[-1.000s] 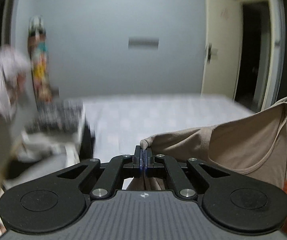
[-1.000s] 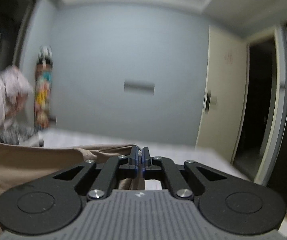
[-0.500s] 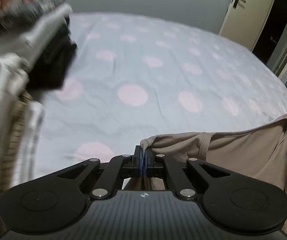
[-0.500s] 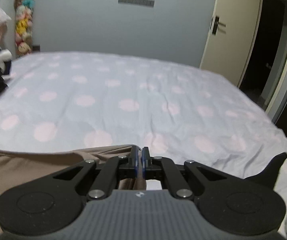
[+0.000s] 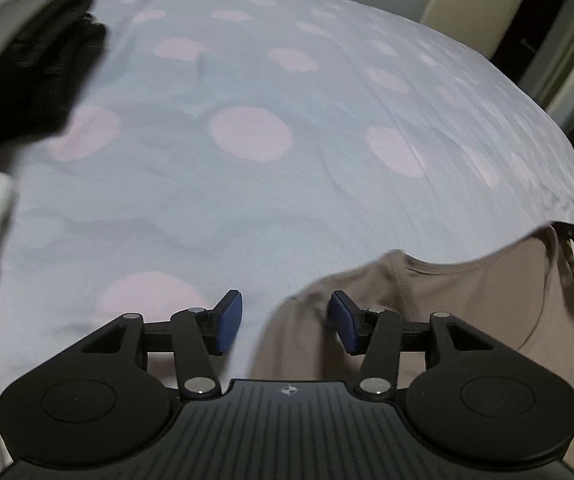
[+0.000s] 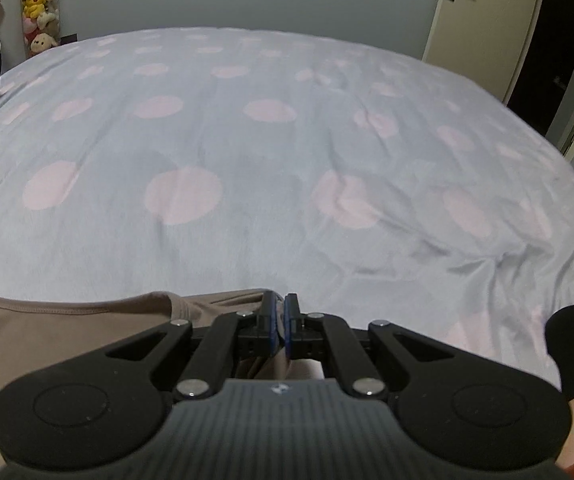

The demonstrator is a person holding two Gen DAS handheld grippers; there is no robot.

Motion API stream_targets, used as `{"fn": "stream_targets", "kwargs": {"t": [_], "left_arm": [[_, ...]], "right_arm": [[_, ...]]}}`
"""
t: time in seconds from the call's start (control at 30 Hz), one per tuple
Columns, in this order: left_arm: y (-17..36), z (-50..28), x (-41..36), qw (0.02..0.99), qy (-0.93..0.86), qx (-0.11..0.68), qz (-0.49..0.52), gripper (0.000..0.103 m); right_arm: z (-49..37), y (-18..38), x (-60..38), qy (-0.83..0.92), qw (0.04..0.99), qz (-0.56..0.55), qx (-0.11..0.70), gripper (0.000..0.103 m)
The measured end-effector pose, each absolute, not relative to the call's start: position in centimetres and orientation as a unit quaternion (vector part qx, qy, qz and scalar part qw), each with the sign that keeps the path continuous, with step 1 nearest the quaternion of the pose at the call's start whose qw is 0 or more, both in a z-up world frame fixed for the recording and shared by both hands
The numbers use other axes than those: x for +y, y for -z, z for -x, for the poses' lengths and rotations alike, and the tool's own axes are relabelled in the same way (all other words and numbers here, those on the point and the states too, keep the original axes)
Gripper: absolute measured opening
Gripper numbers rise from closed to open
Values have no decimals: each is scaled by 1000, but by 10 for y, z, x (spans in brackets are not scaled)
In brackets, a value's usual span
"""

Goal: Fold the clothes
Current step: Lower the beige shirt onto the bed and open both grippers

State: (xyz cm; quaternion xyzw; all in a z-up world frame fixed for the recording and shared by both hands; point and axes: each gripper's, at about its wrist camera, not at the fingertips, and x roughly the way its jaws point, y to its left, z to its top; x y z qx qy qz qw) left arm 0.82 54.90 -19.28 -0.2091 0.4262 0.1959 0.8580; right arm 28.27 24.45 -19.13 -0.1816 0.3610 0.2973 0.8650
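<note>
Left wrist view: my left claw point(image 5: 285, 322) gapes open over soft tan shirt point(image 5: 447, 308); my right claw point(image 6: 279, 322) pinches its hemmed edge above wrinkled, pink-dotted bedsheet point(image 6: 287, 152).

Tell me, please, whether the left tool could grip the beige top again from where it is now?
Probably yes. The left tool is open, and the top's edge lies between its pads with nothing in the way. The right tool is shut on the other corner.
</note>
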Motion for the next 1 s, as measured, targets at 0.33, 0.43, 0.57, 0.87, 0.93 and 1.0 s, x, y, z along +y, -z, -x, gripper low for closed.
{"fn": "stream_targets", "kwargs": {"t": [0.33, 0.43, 0.57, 0.87, 0.93, 1.0], "left_arm": [[137, -3, 529, 886, -258, 336, 186, 3], [110, -9, 536, 891, -288, 313, 161, 3], [101, -37, 557, 882, -324, 315, 134, 3], [169, -81, 589, 850, -338, 383, 130, 4], [177, -79, 591, 844, -340, 391, 140, 8], [182, -77, 593, 839, -343, 396, 147, 20]], "right_arm": [[-275, 139, 234, -318, 880, 146, 322, 4], [-277, 115, 246, -332, 884, 146, 295, 4], [-297, 110, 278, -332, 884, 151, 293, 4], [-342, 167, 322, -340, 853, 156, 363, 5], [-347, 177, 321, -347, 844, 150, 380, 10], [-350, 178, 315, -346, 843, 135, 390, 14]]}}
